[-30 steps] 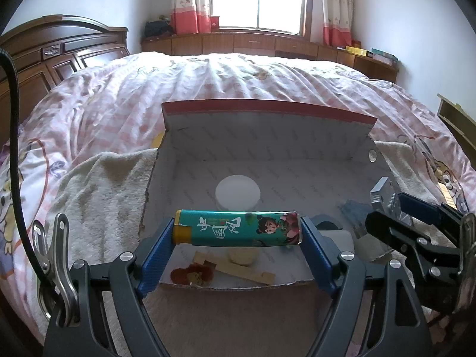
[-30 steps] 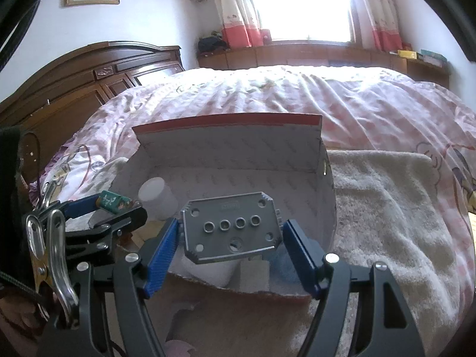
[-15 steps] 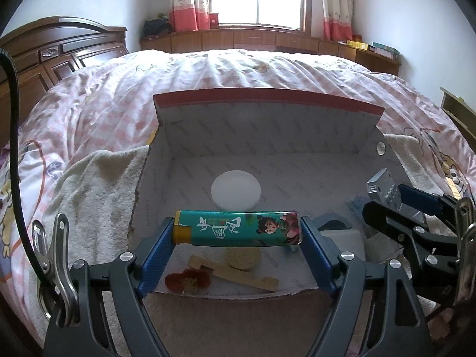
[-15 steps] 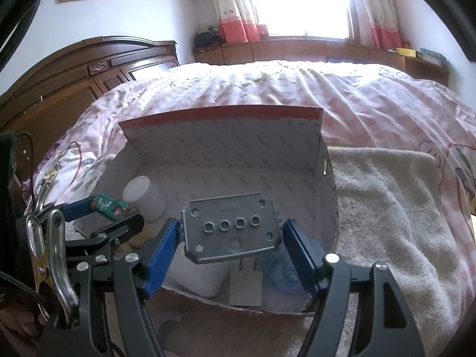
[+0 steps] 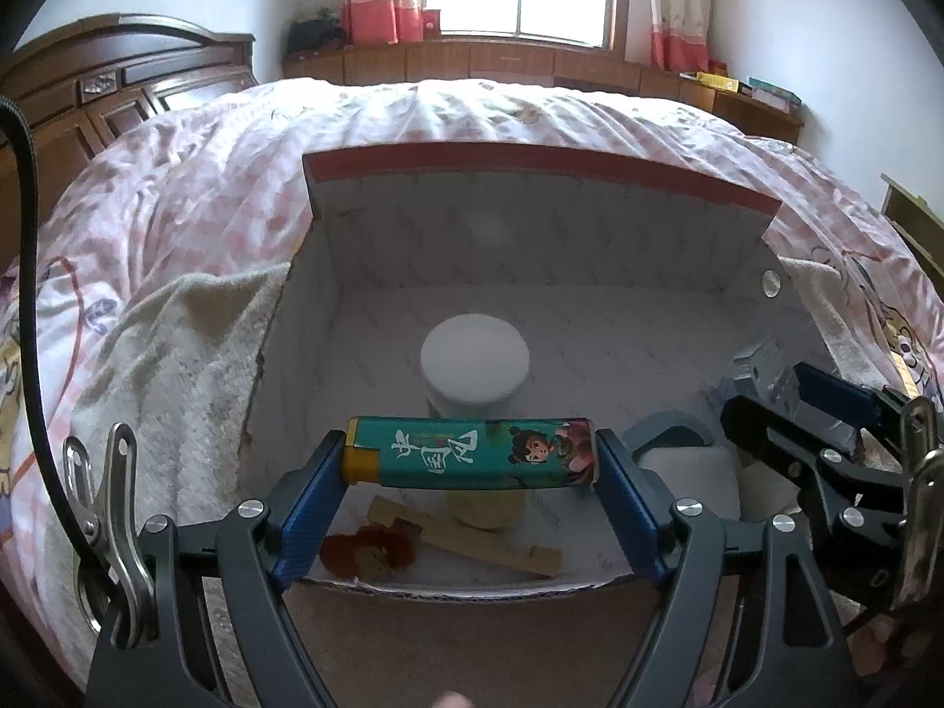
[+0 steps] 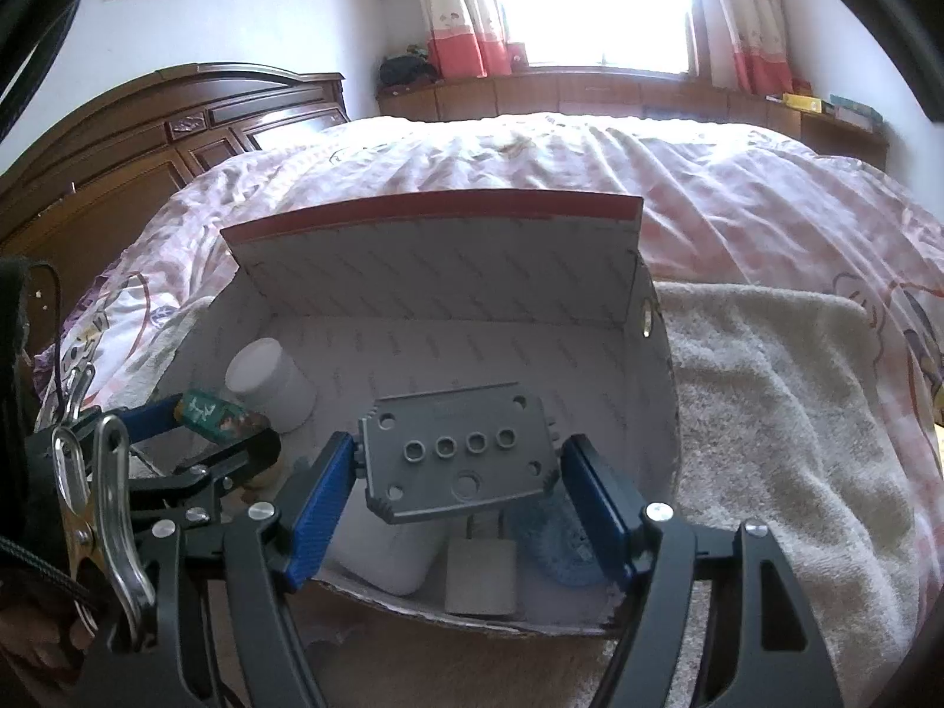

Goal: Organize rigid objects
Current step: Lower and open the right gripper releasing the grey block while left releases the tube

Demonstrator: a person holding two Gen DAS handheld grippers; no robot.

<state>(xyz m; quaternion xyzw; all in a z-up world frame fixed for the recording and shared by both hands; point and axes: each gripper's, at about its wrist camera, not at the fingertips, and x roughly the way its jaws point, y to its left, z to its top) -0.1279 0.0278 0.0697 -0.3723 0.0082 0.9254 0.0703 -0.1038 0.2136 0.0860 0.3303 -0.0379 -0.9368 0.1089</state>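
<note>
My left gripper (image 5: 472, 460) is shut on a teal lighter (image 5: 472, 452) with a cartoon girl, held crosswise over the front of the open white cardboard box (image 5: 531, 224). My right gripper (image 6: 457, 460) is shut on a grey metal plate (image 6: 457, 457) with several holes, held over the box's (image 6: 436, 248) front right part. Each gripper shows at the edge of the other's view. Inside the box stand a white-capped jar (image 5: 475, 363), a wooden strip (image 5: 466, 537) and a red ornament (image 5: 369, 551).
The box sits on a beige towel (image 6: 779, 413) over a pink quilted bed (image 5: 472, 124). A white block (image 6: 481, 575), a white bottle (image 6: 383, 554) and a blue item (image 6: 551, 543) lie in the box's front. A dark wooden headboard (image 6: 147, 135) is at left.
Both grippers have moved forward and lower toward the box with their objects still held; the box looms larger and the jar now sits just behind the lighter.
</note>
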